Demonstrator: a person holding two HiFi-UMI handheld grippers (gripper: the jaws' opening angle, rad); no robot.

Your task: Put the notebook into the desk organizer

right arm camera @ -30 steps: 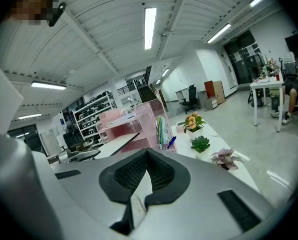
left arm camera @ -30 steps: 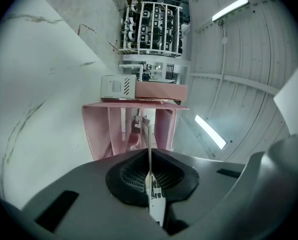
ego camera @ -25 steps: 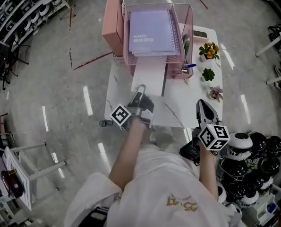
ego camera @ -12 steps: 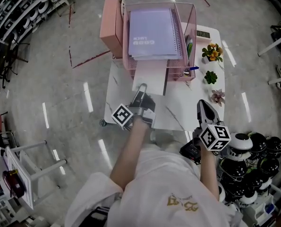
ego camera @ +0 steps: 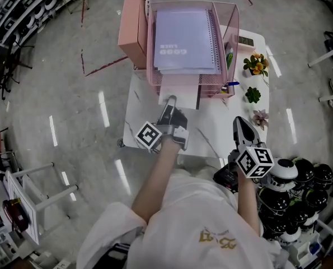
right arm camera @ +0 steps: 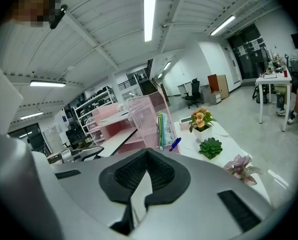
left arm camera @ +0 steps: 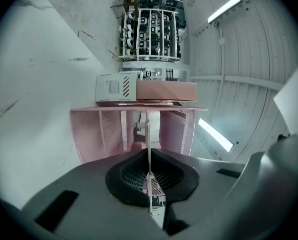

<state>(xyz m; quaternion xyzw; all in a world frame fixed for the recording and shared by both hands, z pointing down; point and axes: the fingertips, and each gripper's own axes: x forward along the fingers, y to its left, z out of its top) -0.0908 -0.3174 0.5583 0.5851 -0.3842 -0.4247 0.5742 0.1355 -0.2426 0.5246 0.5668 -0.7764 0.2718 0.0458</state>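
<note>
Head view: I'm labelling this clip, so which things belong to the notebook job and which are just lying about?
Job: pink notebook, desk organizer, left gripper holding it.
Lying about: purple notebook, pink box, flower pot, green succulent, pink succulent.

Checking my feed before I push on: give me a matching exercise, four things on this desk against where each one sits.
Things:
1. purple notebook
2. pale pink notebook
3. blue pen
4. green plant

Places:
A. on the table, between the orange flowers and the pink plant
B. clamped in the left gripper, far end under the top tray
C. flat on the top tray of the organizer
D. at the organizer's right front corner

Pairs: 1-C, 2-B, 3-D, 4-A
</note>
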